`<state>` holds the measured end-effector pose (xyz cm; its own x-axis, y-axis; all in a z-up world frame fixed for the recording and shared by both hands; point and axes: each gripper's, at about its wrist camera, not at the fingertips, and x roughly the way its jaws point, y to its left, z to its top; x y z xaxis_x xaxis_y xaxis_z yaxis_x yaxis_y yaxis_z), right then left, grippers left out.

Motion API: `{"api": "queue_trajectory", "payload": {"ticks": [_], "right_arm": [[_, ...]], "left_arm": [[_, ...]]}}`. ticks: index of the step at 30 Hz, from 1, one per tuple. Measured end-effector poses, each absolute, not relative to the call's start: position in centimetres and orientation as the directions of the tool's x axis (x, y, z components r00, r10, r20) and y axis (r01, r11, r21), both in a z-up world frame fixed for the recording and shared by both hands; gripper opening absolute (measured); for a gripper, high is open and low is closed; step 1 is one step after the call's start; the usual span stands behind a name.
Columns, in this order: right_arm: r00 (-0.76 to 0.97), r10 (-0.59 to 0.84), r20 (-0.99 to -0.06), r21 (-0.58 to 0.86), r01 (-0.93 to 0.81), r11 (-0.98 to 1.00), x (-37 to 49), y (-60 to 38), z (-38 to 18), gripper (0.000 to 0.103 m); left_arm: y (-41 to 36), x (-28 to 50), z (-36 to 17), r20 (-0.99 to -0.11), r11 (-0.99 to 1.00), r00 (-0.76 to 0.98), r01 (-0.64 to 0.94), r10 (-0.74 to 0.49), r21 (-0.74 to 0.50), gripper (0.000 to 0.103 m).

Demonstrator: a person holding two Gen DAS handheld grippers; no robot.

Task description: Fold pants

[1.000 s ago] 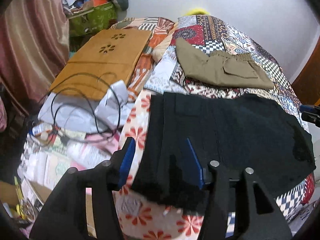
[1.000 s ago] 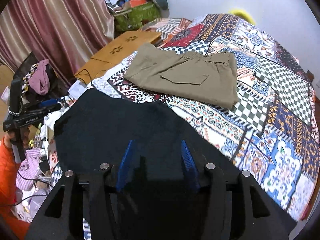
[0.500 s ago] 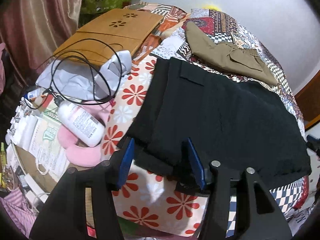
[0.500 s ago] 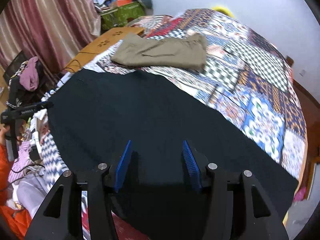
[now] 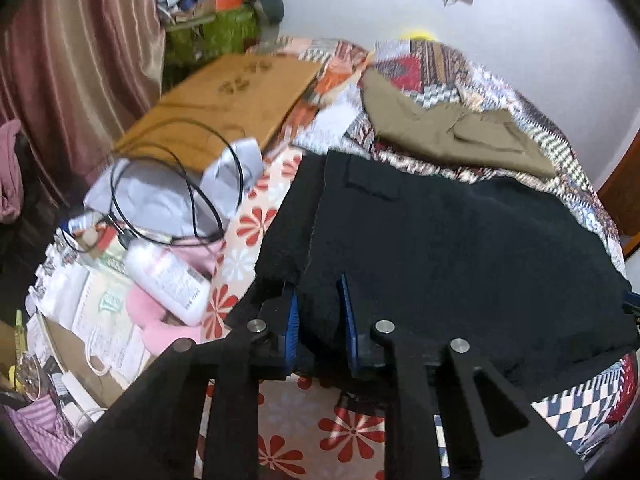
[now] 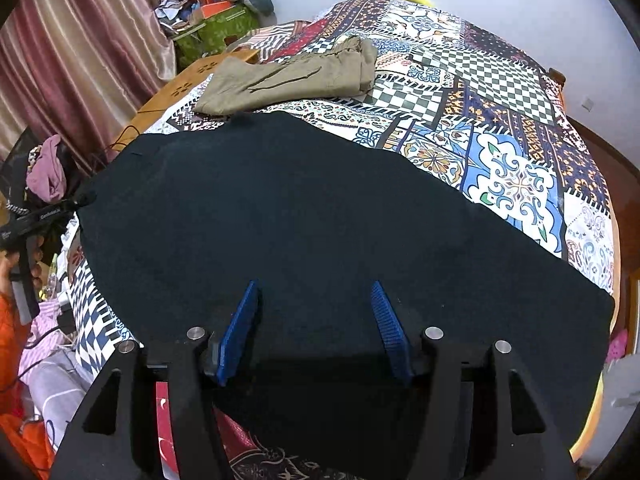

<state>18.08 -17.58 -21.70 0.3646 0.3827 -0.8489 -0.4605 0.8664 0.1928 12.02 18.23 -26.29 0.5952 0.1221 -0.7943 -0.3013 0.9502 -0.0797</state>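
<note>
On the patchwork bed (image 6: 500,92), my left gripper (image 5: 318,316) is now closing on the black pants (image 5: 440,248) edge, right gripper (image 6: 316,320) opening empty — fold can start.

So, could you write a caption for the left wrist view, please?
Left tool closing on the near edge of the black pants spread on the bed, khaki pants lying beyond.

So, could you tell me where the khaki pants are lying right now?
The khaki pants lie folded on the patchwork bedspread, just beyond the black pants, near the wooden board.
</note>
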Motion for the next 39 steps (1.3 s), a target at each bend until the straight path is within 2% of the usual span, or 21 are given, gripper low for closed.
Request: {"api": "queue_trajectory", "payload": {"ticks": [7,9,11,15,17,19,23,29,34,39], "right_arm": [[0.365,0.380,-0.850,0.186,-0.466,0.865,17.8,-17.6,-21.8,0.056],[0.354,0.381,-0.854,0.192,-0.466,0.864,17.9,-17.6,-21.6,0.056],[0.347,0.390,-0.853,0.202,-0.469,0.860,18.1,-17.5,-21.3,0.056],[0.347,0.421,-0.838,0.215,-0.500,0.839,18.3,-16.2,-20.2,0.056],[0.351,0.430,-0.831,0.203,-0.528,0.824,18.5,-15.0,-19.6,0.056],[0.347,0.443,-0.827,0.201,-0.553,0.809,18.6,-13.9,-19.5,0.056],[0.316,0.439,-0.841,0.177,-0.606,0.776,18.5,-11.5,-20.2,0.056],[0.289,0.414,-0.863,0.146,-0.643,0.752,16.8,-10.4,-21.4,0.056],[0.262,0.443,-0.857,0.194,-0.633,0.750,16.2,-11.2,-21.3,0.056],[0.265,0.459,-0.848,0.214,-0.620,0.755,15.7,-11.8,-21.2,0.056]], "left_arm": [[19.5,10.8,-26.8,-0.809,0.942,0.579,-0.319,0.105,-0.106,0.019],[19.7,11.0,-28.3,-0.837,0.943,0.540,-0.317,0.089,-0.104,0.022],[19.8,10.9,-28.7,-0.844,0.939,0.529,-0.329,0.092,-0.103,0.029],[20.4,10.7,-27.0,-0.836,0.925,0.540,-0.359,0.102,-0.120,0.032],[20.1,10.6,-25.5,-0.816,0.930,0.561,-0.358,0.141,-0.085,0.032],[19.5,10.6,-24.3,-0.799,0.940,0.584,-0.333,0.144,-0.074,0.032],[16.8,11.4,-22.7,-0.777,0.966,0.625,-0.235,0.069,-0.104,0.037],[11.4,13.1,-25.0,-0.823,0.989,0.565,-0.073,-0.065,-0.128,0.040],[9.2,12.8,-27.6,-0.863,0.994,0.500,-0.036,-0.076,-0.108,0.040],[9.4,11.6,-28.3,-0.862,0.990,0.498,-0.044,-0.092,-0.131,0.042]]}}
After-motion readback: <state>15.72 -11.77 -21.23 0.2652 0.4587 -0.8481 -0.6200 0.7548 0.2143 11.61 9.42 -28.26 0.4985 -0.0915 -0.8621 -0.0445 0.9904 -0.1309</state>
